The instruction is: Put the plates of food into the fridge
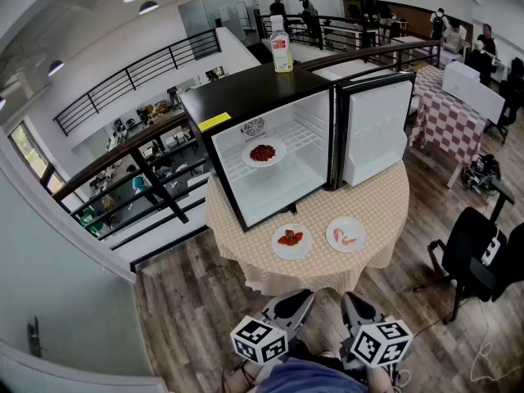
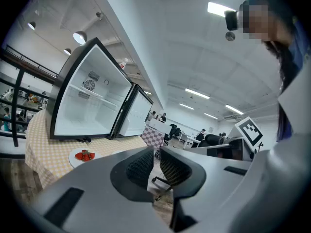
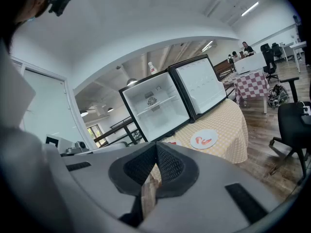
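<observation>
While the door (image 1: 377,129) of the fridge (image 1: 278,137) stood wide open on the round bench (image 1: 385,211), one plate of red food (image 1: 263,152) already sat on its shelf (image 1: 307,137). Two more lay on the bench in front: the strawberry plate (image 1: 291,241) and, just beside it, the plate of pink pieces (image 1: 345,234). They looked light, stiff and breakable, with loose food apt to slide. I judged the rim the place to pinch, with the plate carried level. Only the head view showed the shelved plate. The left gripper view caught just the strawberries, the right gripper view chiefly the pink plate. The left tool (image 2: 154,166) and right tool (image 3: 156,161), held low and well short of the bench, were both closed on nothing.
</observation>
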A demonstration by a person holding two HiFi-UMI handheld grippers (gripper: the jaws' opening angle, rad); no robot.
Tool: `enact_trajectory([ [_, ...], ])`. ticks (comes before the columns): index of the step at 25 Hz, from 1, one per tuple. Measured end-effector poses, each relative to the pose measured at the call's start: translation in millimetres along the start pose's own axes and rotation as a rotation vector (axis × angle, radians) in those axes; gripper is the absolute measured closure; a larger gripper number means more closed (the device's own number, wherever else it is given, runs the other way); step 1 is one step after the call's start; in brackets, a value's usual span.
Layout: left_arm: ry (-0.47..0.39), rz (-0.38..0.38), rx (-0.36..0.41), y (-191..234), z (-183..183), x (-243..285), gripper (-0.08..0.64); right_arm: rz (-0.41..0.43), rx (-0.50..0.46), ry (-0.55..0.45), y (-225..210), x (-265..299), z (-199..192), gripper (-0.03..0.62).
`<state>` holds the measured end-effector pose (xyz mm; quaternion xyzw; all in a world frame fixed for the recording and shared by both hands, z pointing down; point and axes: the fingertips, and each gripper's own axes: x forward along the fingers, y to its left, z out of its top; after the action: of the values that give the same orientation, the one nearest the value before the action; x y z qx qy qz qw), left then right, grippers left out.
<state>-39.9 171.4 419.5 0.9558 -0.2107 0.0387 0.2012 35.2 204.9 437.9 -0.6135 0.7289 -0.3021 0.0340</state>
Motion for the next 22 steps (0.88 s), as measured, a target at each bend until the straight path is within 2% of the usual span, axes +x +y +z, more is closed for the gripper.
enact_trajectory([
  [4, -0.006, 0.012, 0.0, 6, 6, 8, 0.526, -0.015, -0.009, 0.003, -4, 4, 13, 0.575],
  [9, 0.011, 0.035, 0.017, 13, 3, 4, 0.526, -0.001, 0.007, 0.014, -2, 10, 8, 0.575],
  [14, 0.029, 0.072, -0.011, 27, -6, -7, 0.526, 0.036, -0.038, 0.037, 3, 23, -2, 0.575],
  [22, 0.053, 0.165, -0.02, 61, -8, -33, 0.526, 0.081, 0.065, 0.095, 8, 59, -17, 0.574],
])
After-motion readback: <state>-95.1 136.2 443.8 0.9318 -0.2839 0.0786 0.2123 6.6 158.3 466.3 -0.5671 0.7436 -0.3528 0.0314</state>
